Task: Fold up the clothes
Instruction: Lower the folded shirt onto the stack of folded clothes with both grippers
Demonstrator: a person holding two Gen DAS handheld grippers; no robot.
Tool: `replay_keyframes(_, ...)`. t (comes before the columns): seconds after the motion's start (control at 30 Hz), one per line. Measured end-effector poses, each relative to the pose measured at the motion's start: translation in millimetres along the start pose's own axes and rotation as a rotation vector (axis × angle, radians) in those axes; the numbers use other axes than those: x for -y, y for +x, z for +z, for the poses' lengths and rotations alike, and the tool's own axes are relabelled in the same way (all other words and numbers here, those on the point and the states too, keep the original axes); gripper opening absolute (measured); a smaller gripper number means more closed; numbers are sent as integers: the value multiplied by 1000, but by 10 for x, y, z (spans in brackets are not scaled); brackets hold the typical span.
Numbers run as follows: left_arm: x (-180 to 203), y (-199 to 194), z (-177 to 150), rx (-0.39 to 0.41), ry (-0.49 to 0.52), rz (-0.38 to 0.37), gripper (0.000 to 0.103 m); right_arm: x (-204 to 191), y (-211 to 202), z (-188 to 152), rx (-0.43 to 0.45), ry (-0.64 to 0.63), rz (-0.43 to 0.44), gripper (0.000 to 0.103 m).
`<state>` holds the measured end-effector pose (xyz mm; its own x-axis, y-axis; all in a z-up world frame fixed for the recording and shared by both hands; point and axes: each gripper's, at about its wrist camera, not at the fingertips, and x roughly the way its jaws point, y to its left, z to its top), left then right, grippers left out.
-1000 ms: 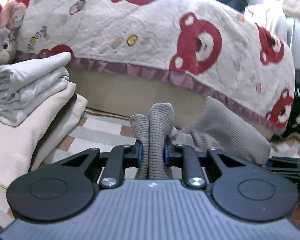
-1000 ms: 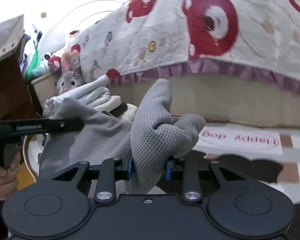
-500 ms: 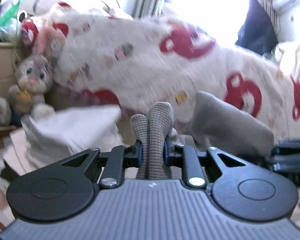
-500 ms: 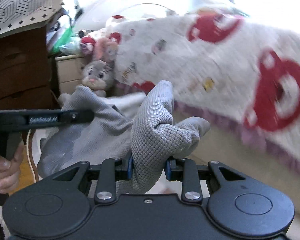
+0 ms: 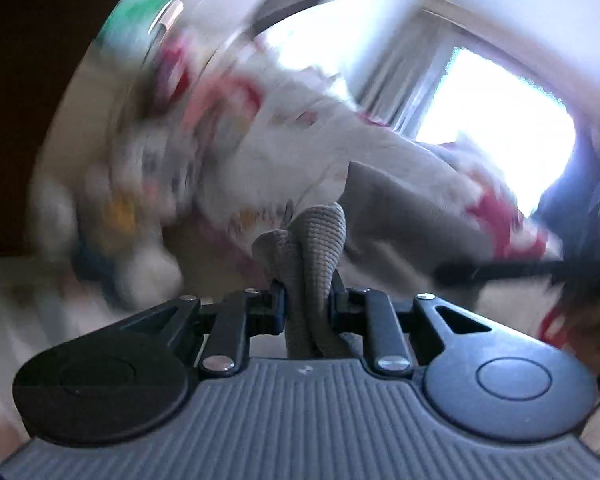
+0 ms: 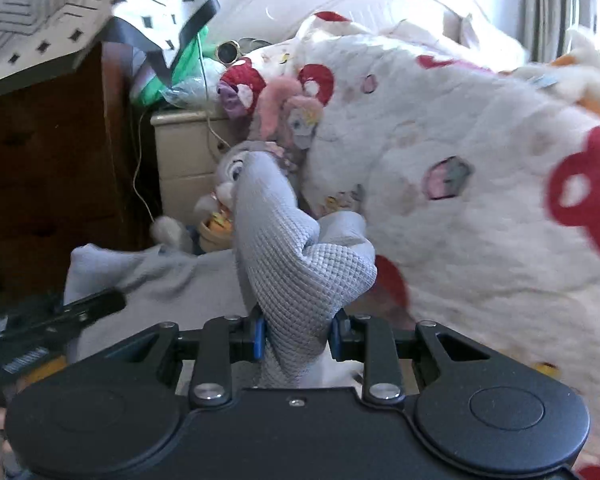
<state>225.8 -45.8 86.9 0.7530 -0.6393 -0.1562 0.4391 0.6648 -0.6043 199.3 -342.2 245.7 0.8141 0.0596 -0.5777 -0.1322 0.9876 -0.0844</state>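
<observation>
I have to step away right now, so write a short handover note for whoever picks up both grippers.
Left gripper: shut on a bunched edge of the grey knit garment.
Right gripper: shut on another bunch of the same garment, which spans between the two, held up in front of the bear-print blanket.
Done: garment gripped at two points and lifted.
Left: no fold visible yet; lay it down, fold it, set it aside.

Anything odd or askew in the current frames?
Nothing damaged or spilled. Both claws, left and right, are shut on the grey garment, which bunches up in thick wads rather than lying flat. The left wrist view is heavily blurred, so the surroundings there cannot be judged.
</observation>
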Motion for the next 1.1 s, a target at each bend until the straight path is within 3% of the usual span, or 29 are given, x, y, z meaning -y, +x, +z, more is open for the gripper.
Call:
replay_keyframes(0.03, -124, 71, -10, -19, -45, -2, 18, 27, 222, -39, -20, 15, 0, 33)
replay_keyframes(0.17, -254, 239, -128, -68, -51, 45, 18, 182, 1104, -368, -119, 133, -13, 35)
replay_keyframes(0.23, -319, 323, -187, -92, -53, 68, 18, 203, 1336, -551, -111, 158, -49, 39)
replay_keyframes(0.3, -384, 407, -246, -116, -56, 91, 18, 296, 1415, -684, -73, 280, -34, 48)
replay_keyframes(0.37, -406, 459, -244, -117, -58, 97, 18, 454, 1471, -796, -80, 474, 32, 68)
replay_keyframes(0.43, -397, 433, -277, -92, -54, 78, 18, 573, 1486, -915, -73, 639, 76, 65)
replay_keyframes(0.47, -387, 406, -302, -77, -49, 67, 18, 620, 1478, -944, -68, 691, 100, 44)
replay_keyframes(0.5, -374, 379, -330, -65, -40, 57, 18, 659, 1450, -950, -52, 715, 122, 37)
replay_keyframes(0.6, -297, 333, -336, -39, -33, -6, 18, 674, 1199, -900, 99, 666, 179, 33)
replay_keyframes(0.67, -213, 354, -353, -35, 12, -2, 18, 648, 1176, -852, 131, 586, 170, 33)
replay_keyframes(0.7, -177, 398, -380, -52, 46, 42, 18, 661, 1253, -845, 92, 575, 155, 36)
replay_keyframes(0.73, -141, 441, -408, -70, 79, 85, 18, 682, 1403, -874, -2, 583, 130, 47)
replay_keyframes(0.77, -139, 474, -436, -84, 91, 110, 18, 703, 1569, -913, -108, 593, 104, 48)
replay_keyframes(0.8, -184, 490, -453, -94, 61, 109, 19, 685, 1614, -964, -126, 602, 82, 47)
replay_keyframes(0.9, -271, 465, -401, -107, -12, 87, 20, 577, 1519, -1087, -67, 647, 32, 45)
replay_keyframes(0.97, -280, 450, -370, -112, -3, 87, 20, 507, 1412, -1116, -23, 662, 0, 36)
replay_keyframes(1.1, -311, 460, -353, -131, -26, 79, 20, 311, 1250, -971, 43, 501, -91, 33)
